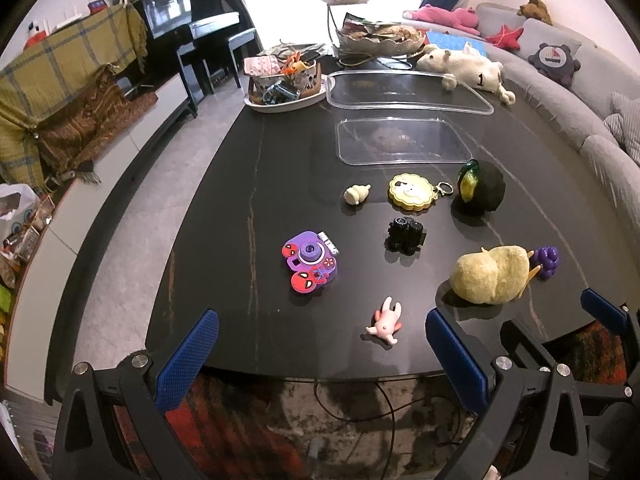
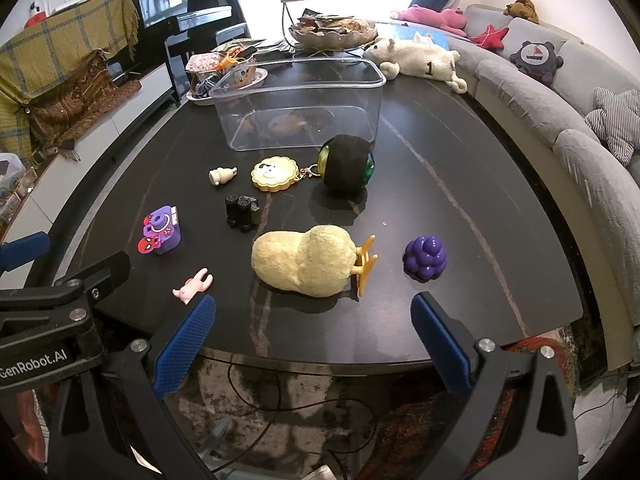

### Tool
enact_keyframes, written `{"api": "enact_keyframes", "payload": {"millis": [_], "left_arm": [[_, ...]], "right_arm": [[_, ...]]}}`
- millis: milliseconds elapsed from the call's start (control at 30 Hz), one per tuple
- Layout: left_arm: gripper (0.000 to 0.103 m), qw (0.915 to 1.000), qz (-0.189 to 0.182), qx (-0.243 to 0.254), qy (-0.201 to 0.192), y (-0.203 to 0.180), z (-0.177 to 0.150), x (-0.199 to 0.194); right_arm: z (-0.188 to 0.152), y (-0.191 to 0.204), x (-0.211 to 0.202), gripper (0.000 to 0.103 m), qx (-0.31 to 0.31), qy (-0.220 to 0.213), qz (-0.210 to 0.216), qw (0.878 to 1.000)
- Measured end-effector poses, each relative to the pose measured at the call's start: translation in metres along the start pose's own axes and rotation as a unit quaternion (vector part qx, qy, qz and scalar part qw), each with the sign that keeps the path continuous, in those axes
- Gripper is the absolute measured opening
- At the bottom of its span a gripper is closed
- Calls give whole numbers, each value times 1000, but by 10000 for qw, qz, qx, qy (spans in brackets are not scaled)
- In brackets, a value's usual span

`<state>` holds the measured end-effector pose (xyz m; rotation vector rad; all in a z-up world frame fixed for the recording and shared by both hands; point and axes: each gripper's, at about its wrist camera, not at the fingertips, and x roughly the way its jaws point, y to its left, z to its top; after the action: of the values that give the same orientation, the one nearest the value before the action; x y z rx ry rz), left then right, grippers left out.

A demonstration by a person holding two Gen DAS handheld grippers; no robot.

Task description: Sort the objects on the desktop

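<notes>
Small toys lie on the black table [image 1: 256,184]: a purple toy camera [image 1: 310,261], a pink bunny figure [image 1: 385,322], a black toy car [image 1: 405,235], a cream bottle toy [image 1: 356,194], a yellow keychain [image 1: 412,191], a black-green ball [image 1: 482,187], a yellow plush chick [image 2: 306,264] and purple grapes [image 2: 425,258]. A clear plastic box [image 2: 298,106] stands behind them. My left gripper [image 1: 320,352] is open and empty at the near edge. My right gripper [image 2: 312,340] is open and empty before the chick.
A basket of clutter on a plate [image 1: 284,80], a tiered metal fruit stand [image 2: 332,32] and a white plush animal [image 2: 416,60] sit at the table's far end. A grey sofa [image 2: 560,92] curves along the right. A piano [image 1: 192,24] stands far left.
</notes>
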<state>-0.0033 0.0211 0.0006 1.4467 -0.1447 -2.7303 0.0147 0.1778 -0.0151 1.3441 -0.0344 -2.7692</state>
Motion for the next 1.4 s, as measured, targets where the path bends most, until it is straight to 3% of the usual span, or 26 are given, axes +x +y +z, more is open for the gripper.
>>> {"api": "enact_keyframes", "payload": {"millis": [400, 600, 933, 1400], "left_arm": [[103, 9991, 40, -336, -237, 4, -11, 0], [103, 9990, -100, -438, -13, 11, -14, 10], [102, 9980, -498, -367, 126, 18, -11, 27], [102, 9988, -460, -141, 129, 16, 2, 63]], "right_arm": [[-2, 1, 3, 93, -22, -14, 60, 10000], [-5, 6, 7, 93, -134, -41, 85, 9999], [-4, 18, 16, 92, -301, -150, 111, 9994], [6, 25, 52, 89, -344, 0, -34, 9994]]}}
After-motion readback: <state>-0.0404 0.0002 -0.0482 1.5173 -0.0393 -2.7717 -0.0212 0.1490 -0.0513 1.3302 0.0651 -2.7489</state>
